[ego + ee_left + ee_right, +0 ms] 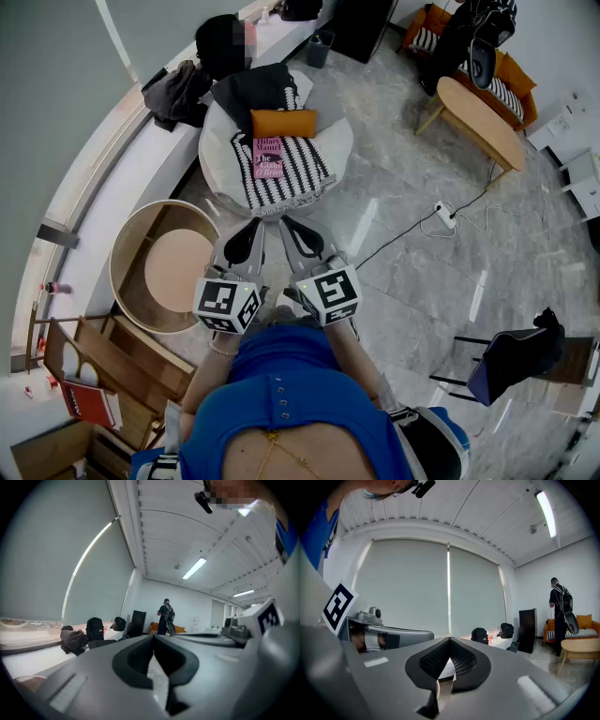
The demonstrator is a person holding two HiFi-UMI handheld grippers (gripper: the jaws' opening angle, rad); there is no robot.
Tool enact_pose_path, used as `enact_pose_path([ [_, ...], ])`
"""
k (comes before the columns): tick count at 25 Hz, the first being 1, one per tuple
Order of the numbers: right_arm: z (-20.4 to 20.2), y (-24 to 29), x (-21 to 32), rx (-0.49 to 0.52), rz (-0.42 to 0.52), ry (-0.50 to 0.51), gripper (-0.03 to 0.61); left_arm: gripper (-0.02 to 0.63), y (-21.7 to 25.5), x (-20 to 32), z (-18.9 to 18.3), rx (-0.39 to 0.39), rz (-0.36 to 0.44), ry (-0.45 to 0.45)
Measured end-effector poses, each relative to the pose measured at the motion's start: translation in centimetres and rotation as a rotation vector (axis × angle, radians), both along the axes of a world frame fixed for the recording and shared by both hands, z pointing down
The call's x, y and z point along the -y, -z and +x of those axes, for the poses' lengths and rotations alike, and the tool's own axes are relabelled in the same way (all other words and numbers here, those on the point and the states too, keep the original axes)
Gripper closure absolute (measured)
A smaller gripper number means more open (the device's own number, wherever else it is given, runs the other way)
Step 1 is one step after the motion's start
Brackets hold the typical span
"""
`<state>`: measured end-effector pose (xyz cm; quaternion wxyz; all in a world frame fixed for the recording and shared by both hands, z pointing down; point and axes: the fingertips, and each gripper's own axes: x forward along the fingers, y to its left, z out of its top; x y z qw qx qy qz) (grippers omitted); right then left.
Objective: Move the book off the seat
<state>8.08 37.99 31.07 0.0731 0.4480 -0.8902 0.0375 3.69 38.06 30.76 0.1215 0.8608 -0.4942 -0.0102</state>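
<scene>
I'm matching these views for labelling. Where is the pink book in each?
Head view: pink book on the striped seat, upper centre.
Left gripper view: not in it.
Right gripper view: not in it.
Shared landmark: tall black cabinet.

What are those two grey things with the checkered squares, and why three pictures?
They are two grippers, tools with jaws; a person holds one in each hand: the left gripper and the right gripper. The squared cubes belong to them. The head view comes from a camera on the person's head, looking down. The other two come from cameras riding on each gripper, looking along its jaws. Both pairs of jaws are together, holding nothing. Ahead stands a white seat with a striped blanket, an orange cushion and a pink book on the blanket.
</scene>
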Motion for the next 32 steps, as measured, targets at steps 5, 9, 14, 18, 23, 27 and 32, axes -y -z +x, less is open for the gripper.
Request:
enact_pose_path([
  [5,2.1,-0.1,0.8,0.036,-0.021,-0.016,0.58,0.612,-0.1,0.7,0.7,-0.008,-0.003,0.008],
  [9,4.3,-0.4,1.8,0.048,-0.028,-0.029,0.58,0.612,-0.5,1.4,0.9,0.015,-0.001,0.03],
  [14,5.8,-0.6,3.3,0.044,-0.026,-0.033,0.58,0.612,-1.6,2.6,0.6,0.021,-0.03,0.059],
  [18,6.2,-0.8,4.9,0.048,-0.036,-0.04,0.58,0.612,-2.4,4.2,0.5,0.015,-0.062,0.056],
  [23,6.1,-1.9,8.9,0.044,-0.043,-0.065,0.58,0.612,-3.8,8.8,-0.1,0.012,-0.075,0.039],
  [27,5.9,-2.9,13.6,0.035,-0.044,-0.091,0.58,0.612,-4.9,14.1,-0.3,-0.012,-0.08,0.025],
  [32,4.5,-2.7,21.9,0.006,-0.04,-0.084,0.58,0.612,-5.0,22.9,-1.2,-0.036,-0.087,-0.007],
])
